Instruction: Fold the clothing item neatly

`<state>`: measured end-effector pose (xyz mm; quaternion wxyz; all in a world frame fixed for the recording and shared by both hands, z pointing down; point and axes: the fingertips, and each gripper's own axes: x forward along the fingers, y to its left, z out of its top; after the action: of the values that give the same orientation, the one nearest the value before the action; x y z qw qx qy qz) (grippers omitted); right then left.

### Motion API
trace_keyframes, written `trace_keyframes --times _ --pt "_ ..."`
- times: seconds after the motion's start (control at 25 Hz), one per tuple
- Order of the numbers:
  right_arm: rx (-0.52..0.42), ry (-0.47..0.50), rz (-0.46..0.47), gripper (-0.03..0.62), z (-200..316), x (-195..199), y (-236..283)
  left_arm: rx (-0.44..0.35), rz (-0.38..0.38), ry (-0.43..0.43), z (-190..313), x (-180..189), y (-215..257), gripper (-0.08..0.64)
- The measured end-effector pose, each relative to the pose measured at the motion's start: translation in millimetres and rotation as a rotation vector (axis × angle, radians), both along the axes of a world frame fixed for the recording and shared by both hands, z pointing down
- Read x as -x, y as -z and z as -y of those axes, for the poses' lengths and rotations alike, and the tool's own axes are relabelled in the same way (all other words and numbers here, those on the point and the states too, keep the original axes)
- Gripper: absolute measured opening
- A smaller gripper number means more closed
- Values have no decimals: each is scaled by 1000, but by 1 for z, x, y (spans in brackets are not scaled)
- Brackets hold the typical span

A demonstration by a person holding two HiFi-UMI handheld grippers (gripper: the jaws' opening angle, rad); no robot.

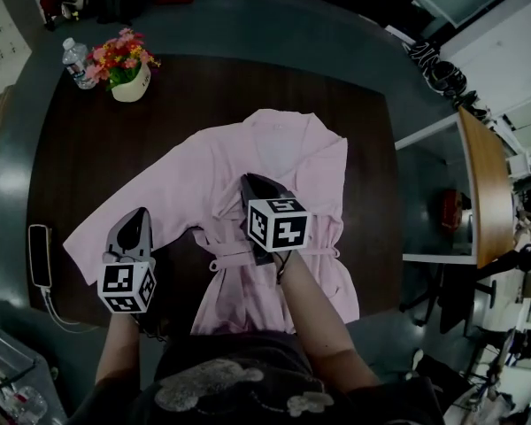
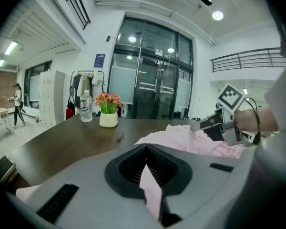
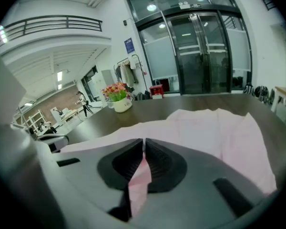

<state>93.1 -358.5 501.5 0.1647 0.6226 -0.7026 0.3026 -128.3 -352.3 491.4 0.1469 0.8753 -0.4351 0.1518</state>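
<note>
Currently the pale pink short-sleeved cloth garment (image 1: 288, 162) lies spread on the dark brown wooden table (image 1: 80, 166), collar away from me, one sleeve stretched out toward the left and the hem reaching the near edge. My left gripper (image 1: 138, 214) is clamped on the end of that sleeve; its own view shows a strip of pink cloth pinched between the closed jaws. My right gripper (image 1: 247, 181) is closed too, nipping a fold of pink fabric near the waist, just above the tied belt (image 1: 239, 259). What worries me is how little cloth each grip has: both pinches look thin, and a quick lift could pull the fabric out and drop the sleeve in a heap. If my two hands travel unevenly, I judge the fold line would run crooked across the body. The loose belt could also drag and bunch underneath. The white pot of flowers (image 1: 129, 81) and the clear plastic bottle (image 1: 74, 64) stand well apart, so I expect no trouble there.
</note>
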Motion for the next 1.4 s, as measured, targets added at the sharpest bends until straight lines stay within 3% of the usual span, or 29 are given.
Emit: trace_keyframes --times 0.16,0.32,0.48,0.6,0.84,1.08,1.24,1.32,1.4 --pt "-35 131 -16 9 29 49 11 11 -3 39 -1 18 -5 8" --pt "-1 274 -84 9 42 93 -9 34 1 70 -2 36 -15 8" --pt "-15 366 -93 106 36 119 -19 54 -2 93 -4 46 -23 8" --pt "-13 381 -98 106 20 126 -13 54 -7 97 -3 49 -23 8" --pt "79 365 -49 104 -29 124 -29 26 5 108 -16 54 -9 8" --pt "-47 361 -22 103 -81 119 17 -10 43 182 -62 75 8 8" --pt "-132 336 25 18 -126 109 47 -47 70 219 -115 83 28 8" --pt "-157 357 54 18 -147 118 55 -60 93 240 -138 90 33 8" --pt "-174 416 19 14 -165 134 55 -45 84 292 -158 101 34 8"
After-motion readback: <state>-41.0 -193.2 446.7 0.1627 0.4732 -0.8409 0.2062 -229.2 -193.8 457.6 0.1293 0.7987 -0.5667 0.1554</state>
